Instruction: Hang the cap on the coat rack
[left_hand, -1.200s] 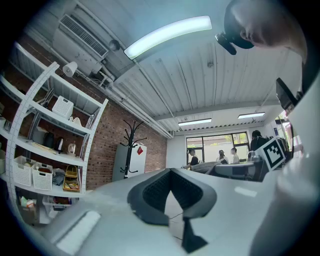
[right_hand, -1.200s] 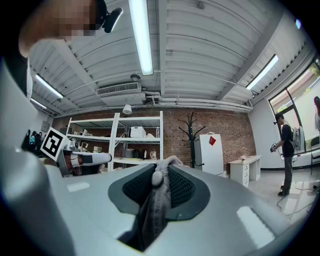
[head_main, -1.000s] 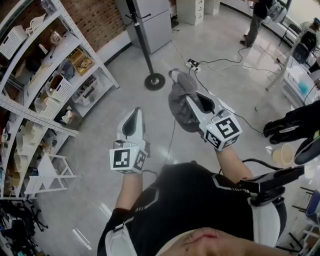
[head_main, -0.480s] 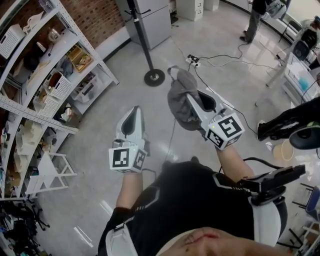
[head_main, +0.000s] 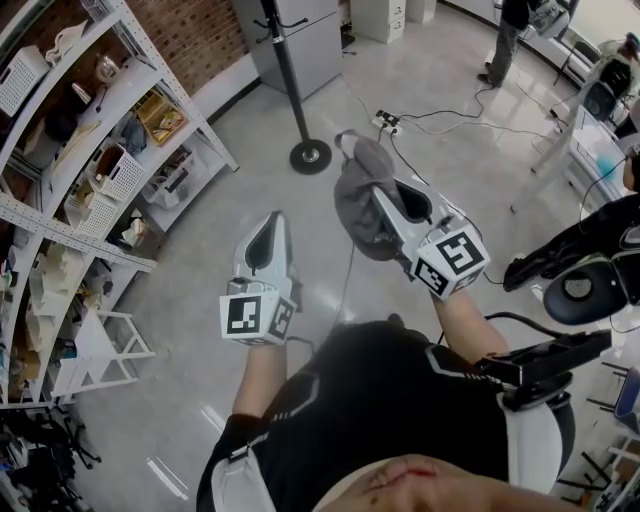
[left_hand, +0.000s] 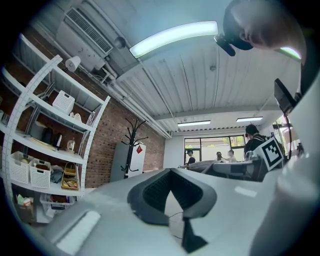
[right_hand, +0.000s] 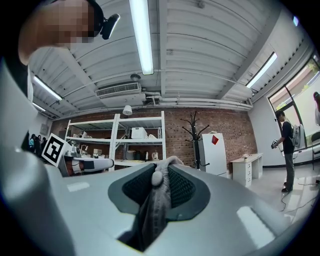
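In the head view my right gripper (head_main: 388, 203) is shut on a grey cap (head_main: 358, 190), which hangs crumpled from its jaws above the floor. The right gripper view shows the cap's fabric (right_hand: 156, 200) pinched between the dark pads. My left gripper (head_main: 267, 228) is held beside it, to the left, with its jaws together and nothing in them; the same shows in the left gripper view (left_hand: 172, 172). The black coat rack (head_main: 290, 85) stands ahead on a round base (head_main: 310, 157). Its hooks show against the brick wall (right_hand: 194, 131) and in the left gripper view (left_hand: 132, 142).
White shelving (head_main: 110, 150) full of baskets and boxes runs along the left. A pale cabinet (head_main: 305, 45) stands behind the rack. Cables and a power strip (head_main: 386, 125) lie on the floor ahead. A person (head_main: 510, 40) stands far back; a dark arm (head_main: 580, 255) reaches in at right.
Both grippers and the cap stay almost where they were. At the right edge the dark arm and the round thing under it have shifted a little.
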